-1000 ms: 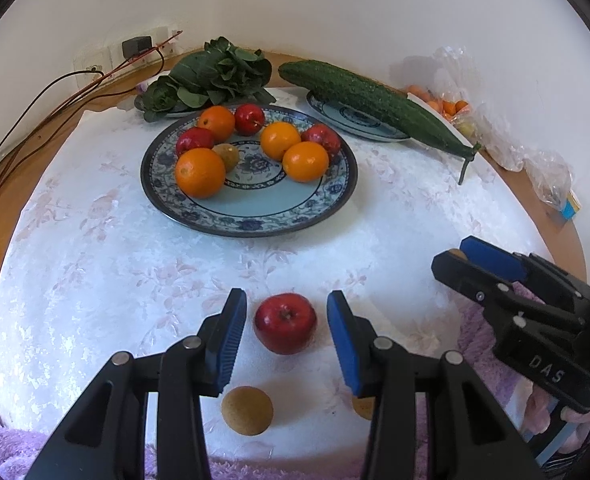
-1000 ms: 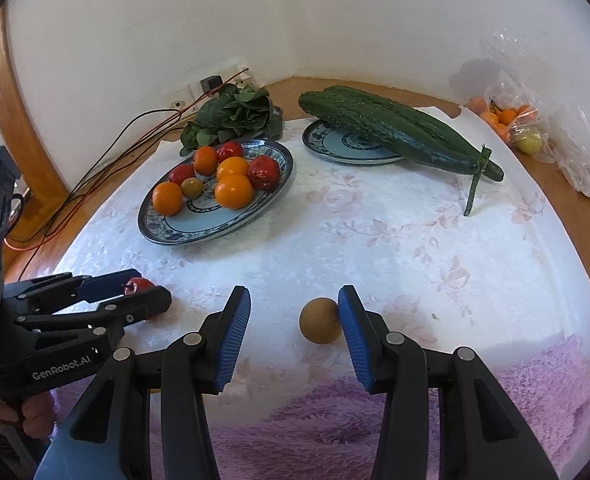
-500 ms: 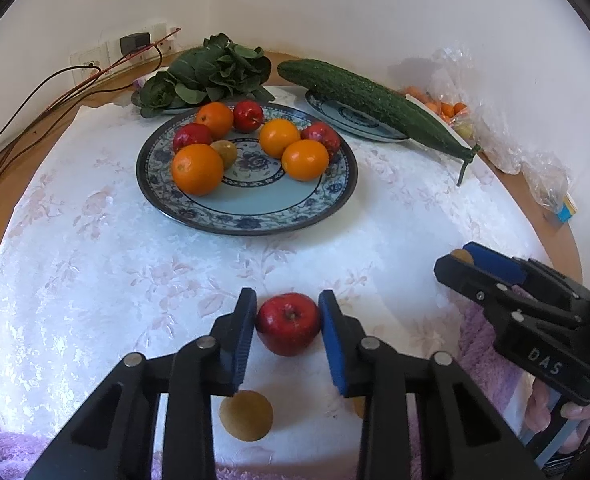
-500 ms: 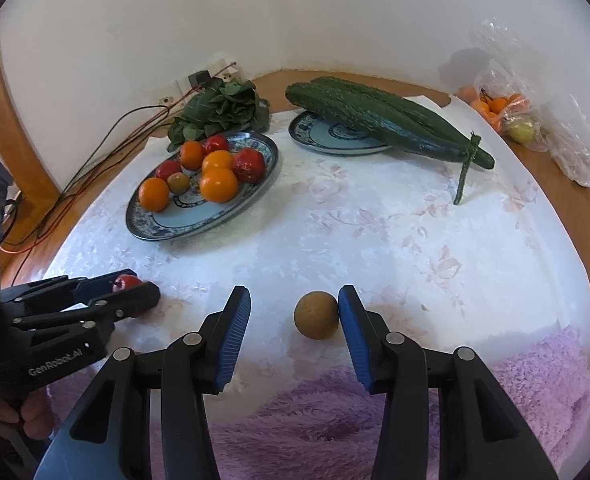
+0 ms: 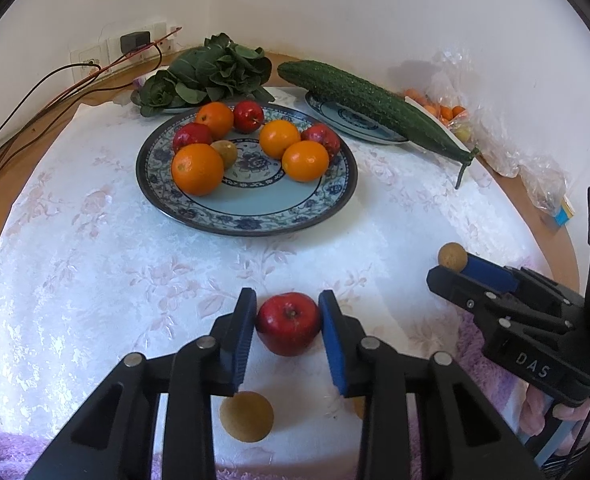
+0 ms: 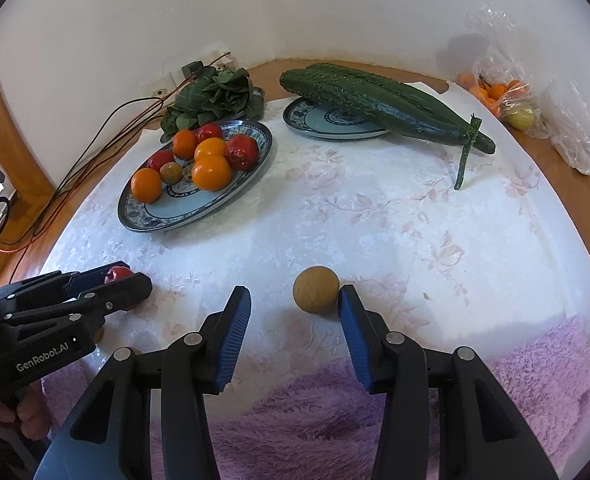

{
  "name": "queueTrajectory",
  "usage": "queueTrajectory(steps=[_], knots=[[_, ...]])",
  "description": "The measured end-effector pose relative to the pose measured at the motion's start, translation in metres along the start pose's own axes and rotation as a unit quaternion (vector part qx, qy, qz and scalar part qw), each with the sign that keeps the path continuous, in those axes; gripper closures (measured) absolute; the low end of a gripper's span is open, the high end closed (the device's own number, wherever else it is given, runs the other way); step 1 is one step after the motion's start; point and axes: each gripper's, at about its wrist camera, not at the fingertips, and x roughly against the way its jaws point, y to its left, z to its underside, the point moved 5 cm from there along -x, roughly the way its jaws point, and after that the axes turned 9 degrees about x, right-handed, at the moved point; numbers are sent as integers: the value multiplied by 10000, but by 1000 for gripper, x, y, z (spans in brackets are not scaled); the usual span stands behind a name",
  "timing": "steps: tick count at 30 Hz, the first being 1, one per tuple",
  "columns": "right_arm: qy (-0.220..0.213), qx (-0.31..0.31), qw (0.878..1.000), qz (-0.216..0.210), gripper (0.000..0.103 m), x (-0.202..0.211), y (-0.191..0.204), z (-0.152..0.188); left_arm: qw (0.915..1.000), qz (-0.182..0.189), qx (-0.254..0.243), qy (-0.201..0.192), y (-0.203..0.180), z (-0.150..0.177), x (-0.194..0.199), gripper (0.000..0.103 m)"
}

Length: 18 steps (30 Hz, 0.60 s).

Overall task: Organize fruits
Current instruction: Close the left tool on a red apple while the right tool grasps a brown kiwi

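"DAS" on right gripper; "GenRobot.AI" on left gripper.

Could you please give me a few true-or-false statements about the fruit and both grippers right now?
1. The left gripper is shut on the red apple. True.
2. The right gripper is clamped on the brown fruit. False: it is open, the fruit by one finger.
3. The big plate holds only oranges. False: red fruits too.
4. The cucumbers lie across the small plate. True.
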Motion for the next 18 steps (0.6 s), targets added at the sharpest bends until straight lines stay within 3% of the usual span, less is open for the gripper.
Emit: queueTrajectory(steps=[5,9,18], knots=[[11,-13,10000,96,65,0,-2,1,10000,21,20,1,0,0,0,69],[24,-45,9999,104,78,0,-4,1,10000,25,23,-1,0,0,0,69],[-13,12,10000,-66,79,0,2,1,9999,80,127,-70,4,-4,7,69]])
